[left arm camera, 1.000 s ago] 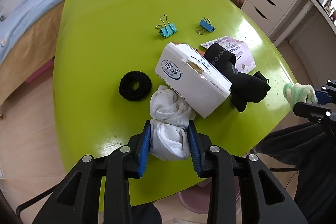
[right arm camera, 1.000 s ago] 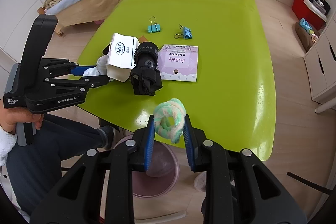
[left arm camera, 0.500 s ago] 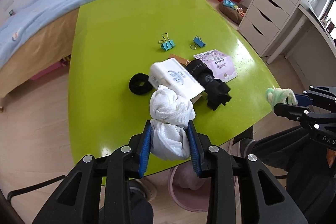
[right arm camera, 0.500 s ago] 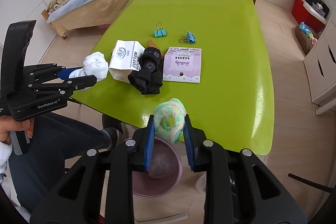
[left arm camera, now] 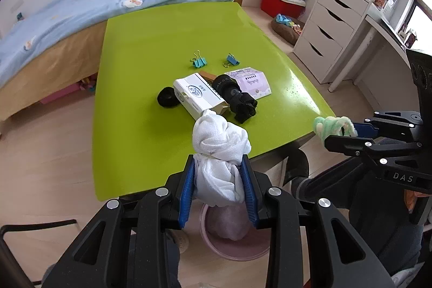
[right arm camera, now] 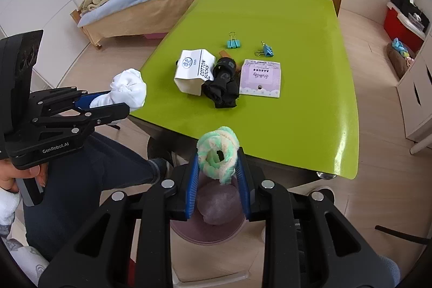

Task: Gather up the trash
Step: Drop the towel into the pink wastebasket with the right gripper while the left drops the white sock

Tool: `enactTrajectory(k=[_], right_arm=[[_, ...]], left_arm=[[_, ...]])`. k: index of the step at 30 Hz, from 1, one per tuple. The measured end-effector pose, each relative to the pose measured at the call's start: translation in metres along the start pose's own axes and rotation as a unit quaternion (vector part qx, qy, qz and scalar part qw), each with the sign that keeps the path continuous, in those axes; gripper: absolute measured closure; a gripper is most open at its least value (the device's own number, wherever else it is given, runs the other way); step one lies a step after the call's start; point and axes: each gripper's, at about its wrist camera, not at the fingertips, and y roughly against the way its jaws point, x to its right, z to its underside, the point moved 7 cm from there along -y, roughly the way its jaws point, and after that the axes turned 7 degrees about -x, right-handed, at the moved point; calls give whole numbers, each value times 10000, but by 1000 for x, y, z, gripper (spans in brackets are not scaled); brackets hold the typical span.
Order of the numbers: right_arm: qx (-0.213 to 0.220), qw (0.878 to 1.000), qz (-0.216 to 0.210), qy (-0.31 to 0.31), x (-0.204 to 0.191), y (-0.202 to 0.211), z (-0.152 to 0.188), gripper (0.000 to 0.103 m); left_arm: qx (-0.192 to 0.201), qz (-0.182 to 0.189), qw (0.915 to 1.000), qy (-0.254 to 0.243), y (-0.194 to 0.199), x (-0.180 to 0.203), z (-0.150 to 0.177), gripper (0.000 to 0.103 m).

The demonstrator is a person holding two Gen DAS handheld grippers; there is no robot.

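My left gripper [left arm camera: 219, 172] is shut on a white balled cloth [left arm camera: 220, 150], held in the air off the near edge of the green table [left arm camera: 140, 50]; it also shows in the right wrist view [right arm camera: 128, 91]. My right gripper [right arm camera: 218, 166] is shut on a green-and-white fuzzy scrunchie [right arm camera: 217, 154], also seen in the left wrist view [left arm camera: 333, 126]. A pink bin [right arm camera: 213, 226] stands on the floor right below both grippers [left arm camera: 237, 247]. On the table lie a white sock box [left arm camera: 198, 96], black socks [left arm camera: 237, 99], a black hair tie [left arm camera: 167, 98] and a purple card [left arm camera: 252, 82].
Two blue binder clips [left arm camera: 199, 61] [left arm camera: 232, 60] lie farther back on the table. A bed [left arm camera: 81, 15] stands behind, white drawers [left arm camera: 329, 31] at the right. The person's legs [right arm camera: 89, 180] are under the table edge beside the bin.
Both grippers have pulled back and up from the table with their loads, and now hang over the pink bin. The white cloth has come off the table.
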Motion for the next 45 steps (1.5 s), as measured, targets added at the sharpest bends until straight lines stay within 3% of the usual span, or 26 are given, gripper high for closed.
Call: enactTrajectory(k=[10, 12, 13, 14, 16, 19, 39, 43, 45], right_arm=[[-309, 9990, -244, 190, -25, -14, 32, 74], [-330, 9988, -305, 195, -27, -15, 35, 70], [-336, 9988, -312, 190, -27, -15, 36, 62], [-335, 9989, -291, 178, -27, -16, 36, 46], [-294, 9991, -275, 133, -25, -15, 36, 30], [-254, 9994, -244, -30, -18, -13, 36, 18], [219, 9974, 5, -691, 19, 23, 28, 11], [288, 9967, 7, -765, 23, 27, 28, 11], [308, 9965, 12, -776, 24, 28, 28, 11]], left_arm=[[12, 149, 9999, -78, 15, 14, 26, 71], [17, 171, 9998, -71, 16, 15, 28, 71], [15, 179, 9998, -68, 16, 15, 29, 71], [12, 177, 9998, -67, 16, 15, 29, 71], [-1, 184, 9998, -66, 16, 14, 29, 71], [-26, 211, 9998, -55, 15, 15, 31, 71], [-315, 635, 9963, -490, 4, 56, 41, 67], [-307, 696, 9961, -445, 3, 60, 42, 23], [-297, 681, 9965, -380, 2, 59, 42, 16]])
